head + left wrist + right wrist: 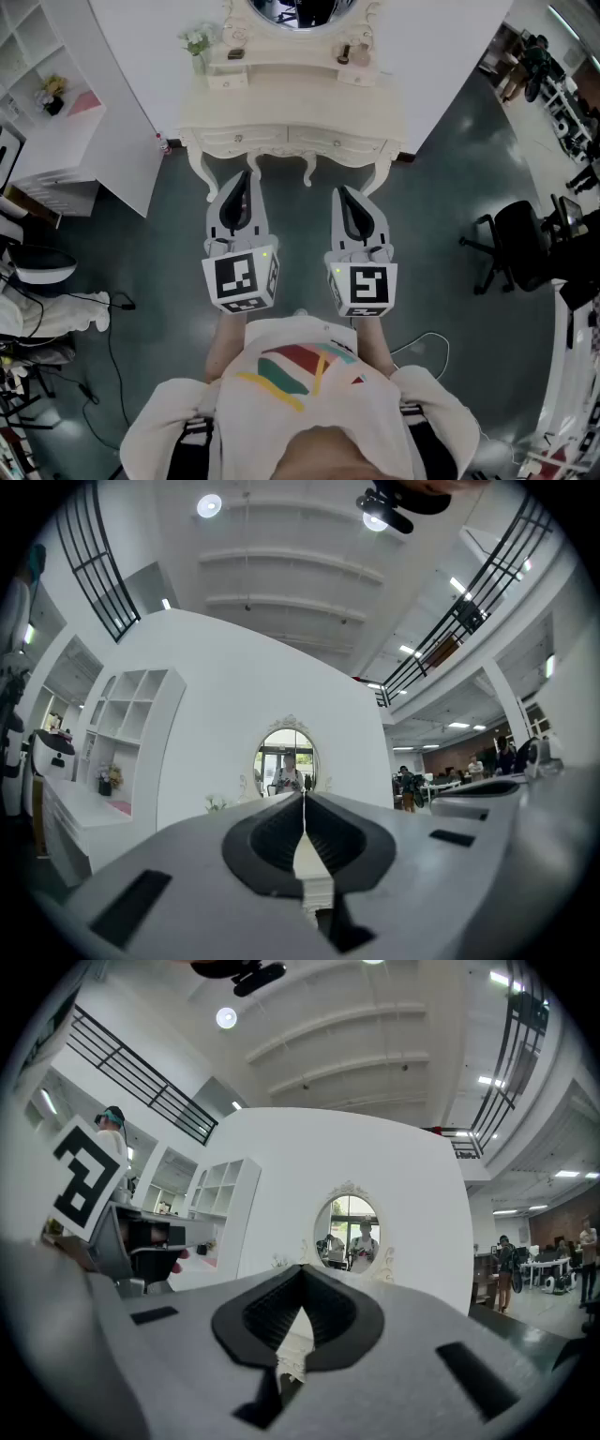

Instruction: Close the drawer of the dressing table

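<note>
The cream dressing table [291,111] stands against a white wall ahead of me, an oval mirror [298,11] on top. Two drawer fronts [239,140] run along its front edge; both look flush, and I cannot tell whether either is pulled out. My left gripper [246,178] is shut and empty, its tips just short of the table's left front leg. To its right, at the same level, the right gripper [343,194] is also shut with nothing in it. In the left gripper view the jaws [303,797] meet in a thin line below the mirror [286,761]. The right gripper view shows closed jaws [302,1269] below the mirror [349,1232].
A white shelf unit [42,89] stands at the left, with cables [108,356] on the dark floor near it. A black office chair [520,246] is at the right. Small items and a flower pot [197,43] sit on the table top. The left gripper's marker cube [82,1177] shows in the right gripper view.
</note>
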`<state>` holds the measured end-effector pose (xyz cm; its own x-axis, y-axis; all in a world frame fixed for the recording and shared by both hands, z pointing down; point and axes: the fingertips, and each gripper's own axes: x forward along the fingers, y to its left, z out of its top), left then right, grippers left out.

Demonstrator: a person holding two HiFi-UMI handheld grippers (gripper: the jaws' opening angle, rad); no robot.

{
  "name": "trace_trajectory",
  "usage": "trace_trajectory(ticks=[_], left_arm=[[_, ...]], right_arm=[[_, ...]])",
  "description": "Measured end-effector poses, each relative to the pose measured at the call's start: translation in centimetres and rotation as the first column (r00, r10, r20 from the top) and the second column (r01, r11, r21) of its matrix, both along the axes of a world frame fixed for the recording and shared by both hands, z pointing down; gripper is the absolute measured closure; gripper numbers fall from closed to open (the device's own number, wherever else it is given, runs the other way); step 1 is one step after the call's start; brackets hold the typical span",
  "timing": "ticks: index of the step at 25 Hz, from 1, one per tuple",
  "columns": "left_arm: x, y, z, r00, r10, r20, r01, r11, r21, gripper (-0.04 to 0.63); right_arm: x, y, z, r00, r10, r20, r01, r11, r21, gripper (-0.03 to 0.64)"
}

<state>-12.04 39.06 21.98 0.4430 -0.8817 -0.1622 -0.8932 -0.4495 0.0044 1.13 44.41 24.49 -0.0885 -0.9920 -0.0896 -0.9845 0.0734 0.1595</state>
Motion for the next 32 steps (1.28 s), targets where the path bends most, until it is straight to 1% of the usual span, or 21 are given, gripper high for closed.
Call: trace_trajectory(ticks=[6,12,18,21,25,29,32], left_arm=[[-0.1,-0.5,0.2,1.0,0.002,0.001,-0.002,1.0,-0.008,0.588],[0.4,-0.7,0.3,1.0,0.011,0.004,-0.011,1.0,-0.01,0.588],[0.9,-0.9,0.7,1.0,0.013,0.009,-0.013,1.0,-0.021,0.588],[1.2,-1.2,0.9,1.0,0.009,0.006,-0.009,1.0,-0.018,0.588],[1.5,-1.7,1.4,1.0,0.003,0.008,-0.003,1.0,-0.014,0.588],[1.3,-2.5,2.3,1.0,-0.012,0.015,0.012,0.999,-0.032,0.588],[1.1,-3.6,2.6,1.0,-0.022,0.011,0.022,0.999,-0.037,0.588]], right_arm=[[-0.4,-0.5,0.2,1.0,-0.005,-0.012,0.005,1.0,-0.013,0.617],[0.0,-0.8,0.5,1.0,-0.01,0.013,0.011,1.0,-0.024,0.617],[0.5,-0.9,0.6,0.999,-0.016,0.032,0.016,1.0,-0.004,0.617],[0.9,-1.1,0.9,0.999,-0.024,0.026,0.025,1.0,-0.005,0.617],[1.6,-1.7,1.8,0.998,-0.029,0.048,0.03,0.999,-0.014,0.617],[1.8,-2.5,2.7,0.997,-0.045,0.068,0.047,0.998,-0.032,0.617],[1.9,-3.3,2.7,0.995,-0.055,0.083,0.057,0.998,-0.029,0.617]])
